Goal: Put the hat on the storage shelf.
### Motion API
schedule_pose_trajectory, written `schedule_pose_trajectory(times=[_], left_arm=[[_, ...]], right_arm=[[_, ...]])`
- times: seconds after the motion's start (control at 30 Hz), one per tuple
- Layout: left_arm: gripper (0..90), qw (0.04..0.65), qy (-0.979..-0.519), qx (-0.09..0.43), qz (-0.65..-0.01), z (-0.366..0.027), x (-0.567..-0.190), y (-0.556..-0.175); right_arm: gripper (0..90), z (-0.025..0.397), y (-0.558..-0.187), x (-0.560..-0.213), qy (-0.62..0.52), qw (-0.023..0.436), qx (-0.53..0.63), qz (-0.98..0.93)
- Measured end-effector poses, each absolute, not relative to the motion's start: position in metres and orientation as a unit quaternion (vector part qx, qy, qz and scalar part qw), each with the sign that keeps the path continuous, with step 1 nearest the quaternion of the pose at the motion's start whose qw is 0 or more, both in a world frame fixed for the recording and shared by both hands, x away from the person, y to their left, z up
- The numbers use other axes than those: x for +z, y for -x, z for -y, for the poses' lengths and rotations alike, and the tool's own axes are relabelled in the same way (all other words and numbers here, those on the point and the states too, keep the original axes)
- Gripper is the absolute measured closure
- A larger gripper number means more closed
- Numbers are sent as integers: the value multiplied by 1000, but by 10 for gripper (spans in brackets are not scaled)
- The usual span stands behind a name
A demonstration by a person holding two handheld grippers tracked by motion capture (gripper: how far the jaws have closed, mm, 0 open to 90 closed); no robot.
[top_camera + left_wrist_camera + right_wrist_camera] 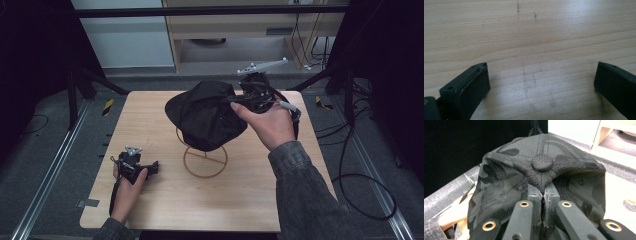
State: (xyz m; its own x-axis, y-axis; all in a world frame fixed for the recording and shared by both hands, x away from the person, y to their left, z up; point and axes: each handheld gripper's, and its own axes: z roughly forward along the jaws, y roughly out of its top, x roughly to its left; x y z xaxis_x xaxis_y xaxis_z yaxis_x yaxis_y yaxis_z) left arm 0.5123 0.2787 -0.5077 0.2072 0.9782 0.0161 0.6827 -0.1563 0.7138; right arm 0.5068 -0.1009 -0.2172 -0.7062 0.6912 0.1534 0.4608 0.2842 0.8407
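Black cap point(207, 115) over the wire stand point(205, 160): we pinch its crown in our right gripper point(543, 206), jaws closed; our left gripper point(541, 80) rests wide apart, empty, on the wooden table point(165, 200).

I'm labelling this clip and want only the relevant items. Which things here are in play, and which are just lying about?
In play: black cap, pinched by the right gripper; wire stand under it.

Lying about: left gripper, open over the bare table; floor cables.

Black cap, tan stand, pale wood

The cap point(541, 172) is black with a faint tone-on-tone camouflage print; the wire stand point(204, 159) is tan-orange; the table point(529, 37) is light wood with fine grain — both grippers' jaws black.
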Motion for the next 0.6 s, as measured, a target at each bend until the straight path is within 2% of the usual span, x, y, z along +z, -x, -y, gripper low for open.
schedule_pose_trajectory(times=[0.6], left_arm=[[0, 295, -720, 249, -577, -279, -508, -512]], right_arm=[[861, 102, -507, -242, -370, 107, 458, -801]])
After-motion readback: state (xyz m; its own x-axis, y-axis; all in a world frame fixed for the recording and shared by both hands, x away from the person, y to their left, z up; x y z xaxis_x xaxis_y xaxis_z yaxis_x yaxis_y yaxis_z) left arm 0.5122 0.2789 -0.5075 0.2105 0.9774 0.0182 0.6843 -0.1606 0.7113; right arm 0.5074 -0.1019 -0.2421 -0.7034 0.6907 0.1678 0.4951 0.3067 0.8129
